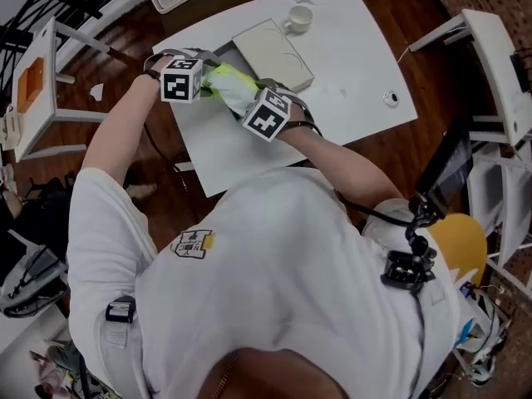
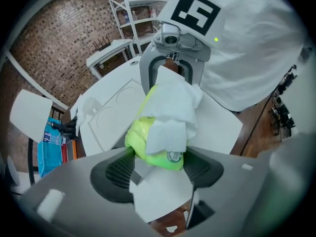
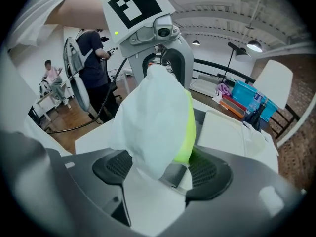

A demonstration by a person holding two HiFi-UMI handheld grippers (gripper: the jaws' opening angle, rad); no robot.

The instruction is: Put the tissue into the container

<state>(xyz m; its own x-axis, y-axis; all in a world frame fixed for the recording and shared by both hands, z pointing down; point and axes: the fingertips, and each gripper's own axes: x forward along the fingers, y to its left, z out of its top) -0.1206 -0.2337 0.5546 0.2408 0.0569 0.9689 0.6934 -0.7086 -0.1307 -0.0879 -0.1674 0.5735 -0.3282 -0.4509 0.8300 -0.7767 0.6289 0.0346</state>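
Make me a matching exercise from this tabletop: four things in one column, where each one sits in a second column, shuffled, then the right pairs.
Things
1. lime-green tissue pack with white tissue sticking out
2. small white cup
3. flat cream rectangular container
4. small round silver object

Places
A. alone on the right part of the white table
B. near the table's far edge
C. gripped between the left gripper and the right gripper
D. flat on the table, just beyond the grippers

Pairs: 1-C, 2-B, 3-D, 4-A
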